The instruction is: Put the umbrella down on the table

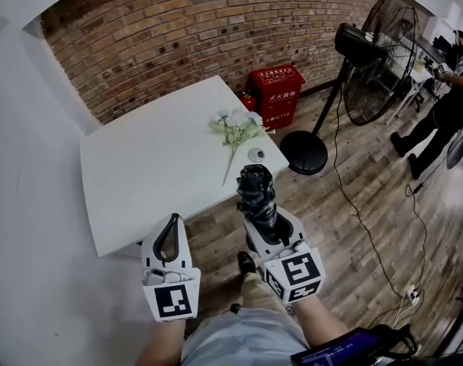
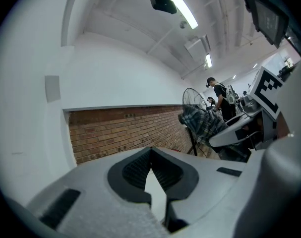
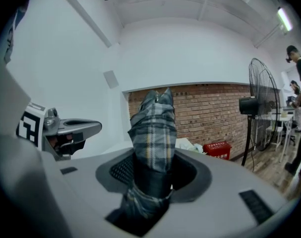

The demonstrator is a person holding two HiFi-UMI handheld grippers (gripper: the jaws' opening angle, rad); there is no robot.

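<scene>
The right tongs (image 1: pixel 266 226) are clamped on a folded plaid umbrella (image 1: pixel 256 193), their jaws held partly apart by the bundle's thickness. In the right gripper view the pads of these tongs (image 3: pixel 152 171) press on either side of the dark lower part of the umbrella (image 3: pixel 152 133). Its checked fabric stands up and forward past the jaw tips.

In the head view the umbrella sticks out ahead of the right tongs, and its far end reaches the near edge of the white table (image 1: pixel 155 174) by the right-hand corner. It is held in the air and does not lie on the table.

The left tongs (image 1: pixel 174 221) are beside the right tongs on their left, a little apart from them, and point at the same table edge. Their jaws (image 2: pixel 150 150) meet at the tips with nothing between them. From the left gripper view the umbrella (image 2: pixel 202 123) shows off to the right, clear of the left tongs.

Ahead of the right tongs, a spray of pale flowers (image 1: pixel 235 128) and a small round thing (image 1: pixel 255 155) lie on the table. Farther ahead and to the right, a standing fan (image 1: pixel 380 56) is on the wooden floor.
</scene>
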